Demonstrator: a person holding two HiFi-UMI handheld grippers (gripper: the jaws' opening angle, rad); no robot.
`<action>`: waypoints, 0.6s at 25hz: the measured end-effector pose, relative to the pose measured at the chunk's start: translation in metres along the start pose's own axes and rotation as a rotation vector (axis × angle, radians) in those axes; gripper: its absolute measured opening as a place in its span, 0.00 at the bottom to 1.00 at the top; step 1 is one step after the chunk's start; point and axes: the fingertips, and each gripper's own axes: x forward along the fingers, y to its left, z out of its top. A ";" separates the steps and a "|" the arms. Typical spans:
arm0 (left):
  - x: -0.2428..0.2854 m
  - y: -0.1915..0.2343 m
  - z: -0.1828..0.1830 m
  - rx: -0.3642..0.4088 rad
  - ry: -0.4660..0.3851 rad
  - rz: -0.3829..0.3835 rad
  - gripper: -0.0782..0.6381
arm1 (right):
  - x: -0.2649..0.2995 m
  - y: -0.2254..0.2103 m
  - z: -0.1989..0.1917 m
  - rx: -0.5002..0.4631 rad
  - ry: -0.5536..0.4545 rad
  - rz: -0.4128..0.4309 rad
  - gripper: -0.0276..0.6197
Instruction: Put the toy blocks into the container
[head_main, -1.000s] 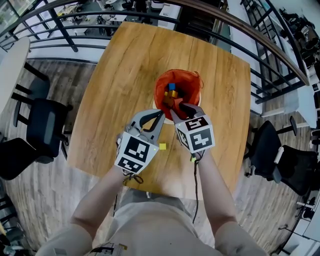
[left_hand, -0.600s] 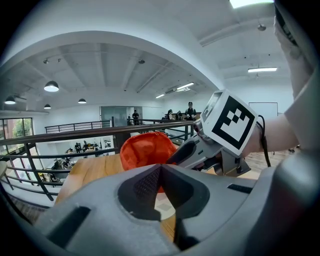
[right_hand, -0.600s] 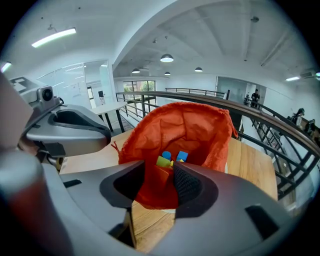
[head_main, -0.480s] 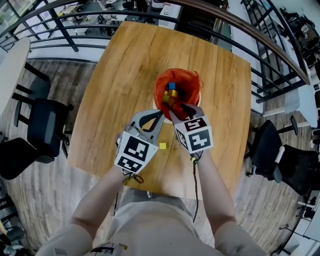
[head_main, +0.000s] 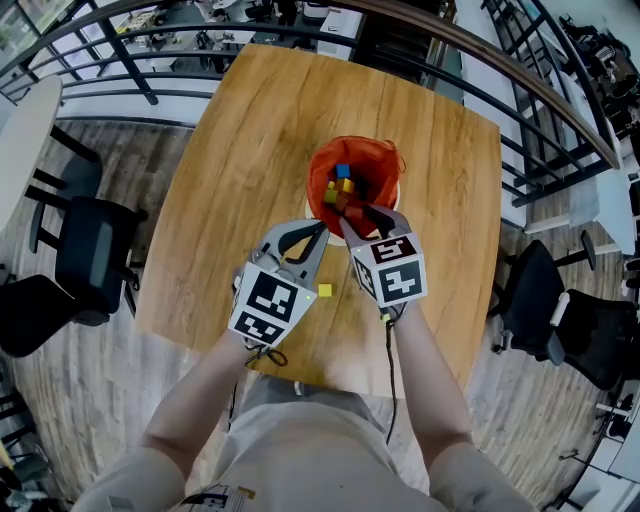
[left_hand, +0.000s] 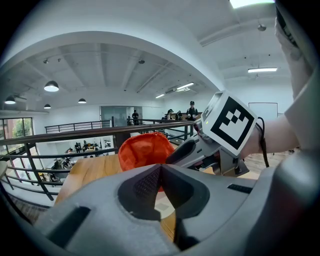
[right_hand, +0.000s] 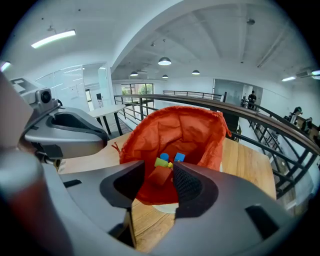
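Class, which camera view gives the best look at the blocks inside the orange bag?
The right gripper view: it looks straight into the orange bag, showing blue, green and red blocks clearly. The head view shows them smaller, from above. The left gripper view shows only the bag's outside.

Bright even light from ceiling lamps (right_hand: 164, 61); soft shadows; fisheye warp, dark corners in gripper views.

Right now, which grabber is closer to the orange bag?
Right. The right gripper pokes over the orange bag; the left gripper sits just outside its rim.
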 end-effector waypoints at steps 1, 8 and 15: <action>-0.001 -0.001 0.000 0.001 0.000 0.000 0.13 | -0.001 0.000 0.001 0.001 -0.004 -0.003 0.29; -0.009 -0.006 0.003 0.012 -0.006 0.003 0.13 | -0.009 0.003 -0.003 -0.007 -0.003 -0.009 0.29; -0.019 -0.012 0.014 0.014 -0.025 0.008 0.13 | -0.029 0.005 0.004 -0.042 -0.040 -0.043 0.29</action>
